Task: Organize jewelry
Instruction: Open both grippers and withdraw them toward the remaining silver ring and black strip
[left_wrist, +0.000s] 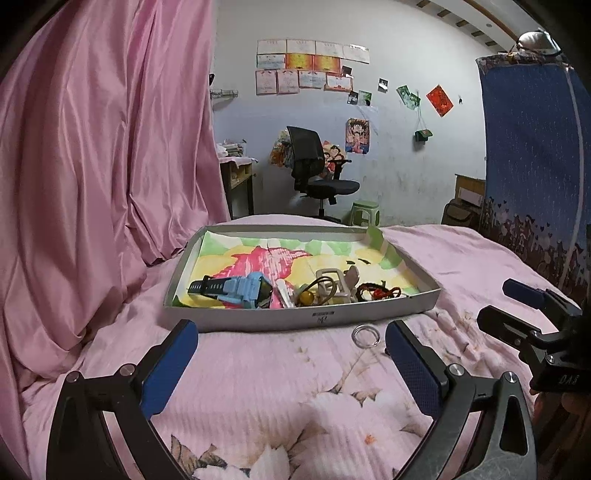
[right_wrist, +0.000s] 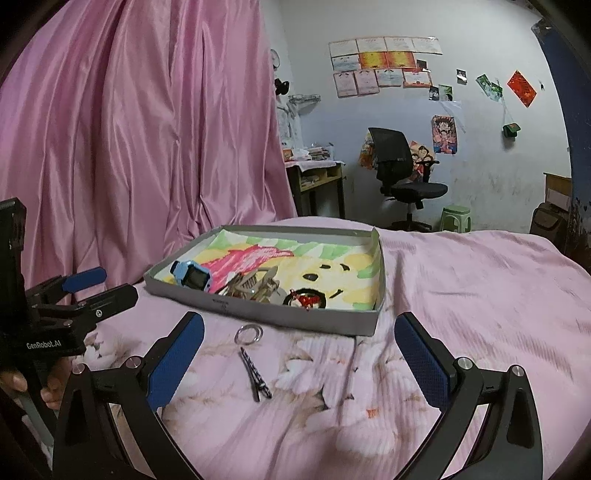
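Both grippers hover over a pink floral bedspread with their blue-padded jaws spread wide and nothing between them. In the left wrist view the left gripper fills the bottom of the frame, and the right gripper does the same in its own view. A shallow grey tray lined with a bright cartoon drawing sits mid-frame on the bed. Along its near edge lies a jumble of jewelry: a light blue watch, a pale hair claw, an amber bead bracelet and a red and black cord piece. Outside the tray, just in front of its near wall, a clear ring rests on the bedspread, and below it in the right wrist view lies a dark hair clip. A pink curtain hangs at the left.
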